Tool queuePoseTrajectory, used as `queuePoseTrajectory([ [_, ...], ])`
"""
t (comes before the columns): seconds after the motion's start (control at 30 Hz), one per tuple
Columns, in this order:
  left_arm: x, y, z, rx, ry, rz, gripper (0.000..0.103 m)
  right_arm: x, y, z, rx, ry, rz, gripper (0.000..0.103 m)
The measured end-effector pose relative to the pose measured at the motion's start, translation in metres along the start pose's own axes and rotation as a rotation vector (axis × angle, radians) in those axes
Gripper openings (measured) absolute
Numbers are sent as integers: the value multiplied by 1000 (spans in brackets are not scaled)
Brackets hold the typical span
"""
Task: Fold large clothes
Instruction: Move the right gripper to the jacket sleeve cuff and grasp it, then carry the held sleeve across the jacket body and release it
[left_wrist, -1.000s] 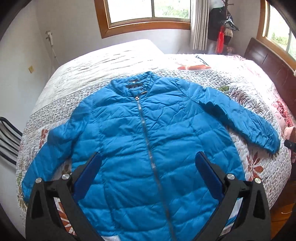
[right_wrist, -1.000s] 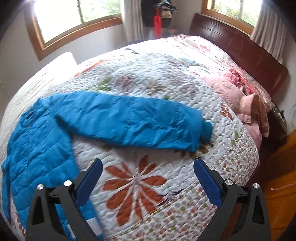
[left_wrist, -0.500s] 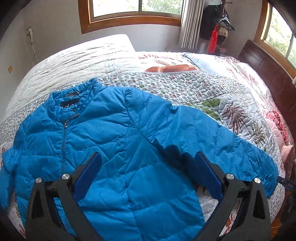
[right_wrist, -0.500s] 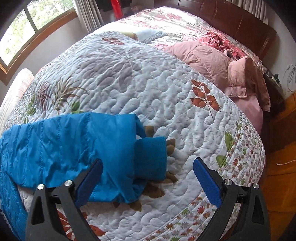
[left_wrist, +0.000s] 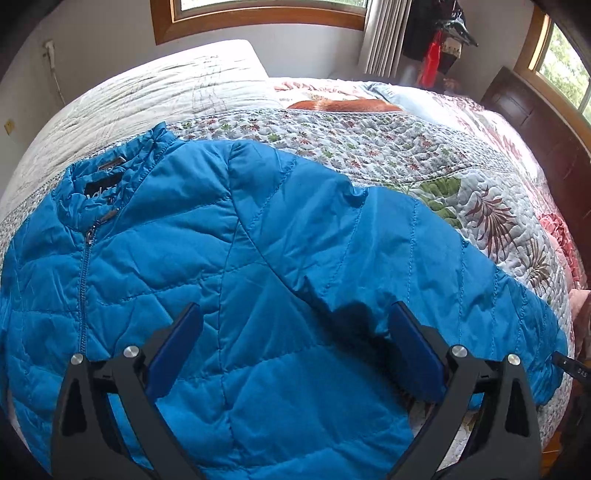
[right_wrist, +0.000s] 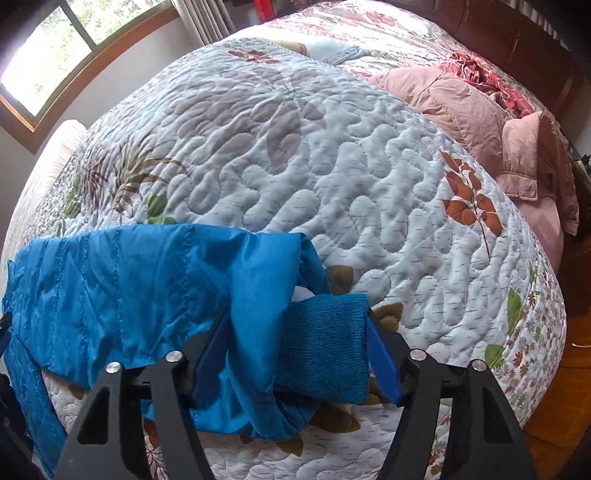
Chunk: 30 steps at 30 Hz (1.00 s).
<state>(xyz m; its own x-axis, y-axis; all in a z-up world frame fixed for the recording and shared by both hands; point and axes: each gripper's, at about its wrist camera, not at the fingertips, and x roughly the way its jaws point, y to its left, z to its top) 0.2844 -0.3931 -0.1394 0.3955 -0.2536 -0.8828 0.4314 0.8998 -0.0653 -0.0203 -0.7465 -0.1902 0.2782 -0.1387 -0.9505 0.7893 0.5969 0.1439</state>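
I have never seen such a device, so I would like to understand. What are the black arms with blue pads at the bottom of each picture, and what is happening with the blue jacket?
They are two hand-held claws, one in each of a person's hands. Each carries a camera looking forward along its fingers, so each picture is one claw's own view.

A blue padded jacket lies spread on a flowered quilt on a bed.

The left claw is open above the jacket, near the armpit, gripping nothing.

The right claw has just been closing around the end of the sleeve; the knitted cuff lies between its pads. They seem to touch it, but a firm grip is not certain.
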Motion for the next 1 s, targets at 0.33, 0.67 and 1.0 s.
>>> queuePoseTrajectory([
  [0.33,15,24,1,-80,90,-114,99,-49,41,7,-35,-83,2,31],
  [0.67,-48,81,-5,-76,25,-94,99,-121,171,7,-275,-172,307,30],
  [1.0,-73,136,-23,-124,-14,-82,99,-85,335,-39,-553,-72,360,30],
])
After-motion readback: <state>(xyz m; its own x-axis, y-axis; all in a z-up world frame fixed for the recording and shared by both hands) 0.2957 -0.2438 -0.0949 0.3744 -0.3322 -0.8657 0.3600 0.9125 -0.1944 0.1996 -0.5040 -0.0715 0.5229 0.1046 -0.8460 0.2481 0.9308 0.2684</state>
